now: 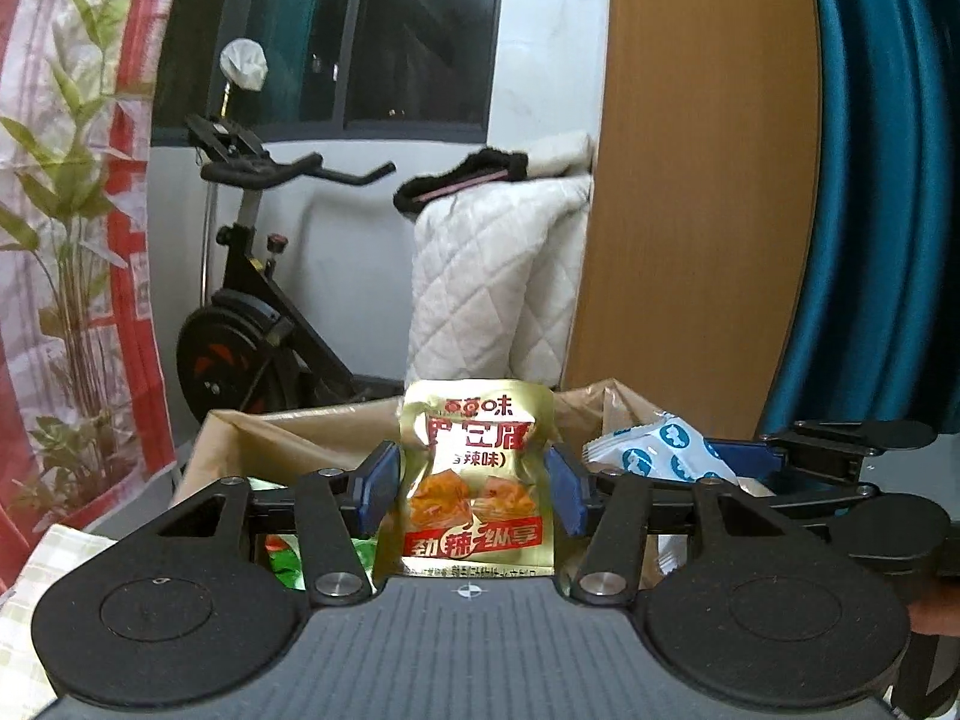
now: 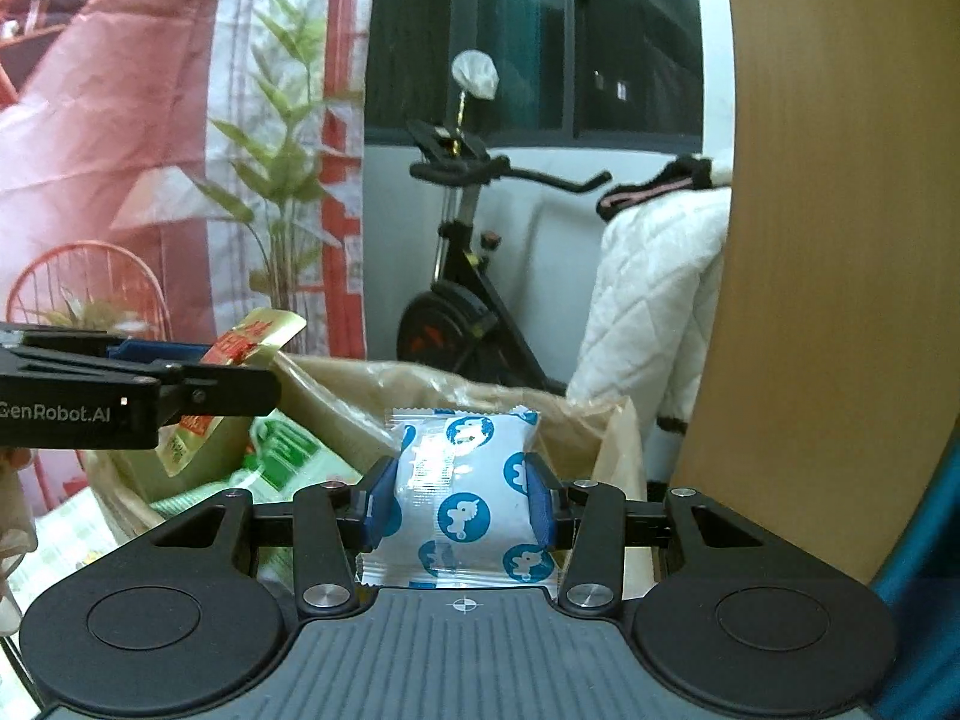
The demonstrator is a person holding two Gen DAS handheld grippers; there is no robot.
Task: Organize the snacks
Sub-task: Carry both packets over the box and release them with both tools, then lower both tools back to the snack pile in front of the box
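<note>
Left gripper (image 1: pixel 474 483) pinches an upright gold pouch (image 1: pixel 474 474) by its sides, and the right gripper (image 2: pixel 461 504) pinches a white packet (image 2: pixel 465 492) with blue animal circles, both raised above an open cardboard box (image 2: pixel 372 384). Inside the box lie green-and-white packs (image 2: pixel 288 450). Both grippers point slightly downward, side by side; the pouch bears red Chinese writing, and the left gripper's side reads "GenRobot.AI".

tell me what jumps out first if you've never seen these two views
A gold snack packet stands pinched in the left tool, dead centre. The right tool clamps a white packet with blue circles. Behind both sits an open paper bag of snacks, with a black exercise bike beyond.
</note>
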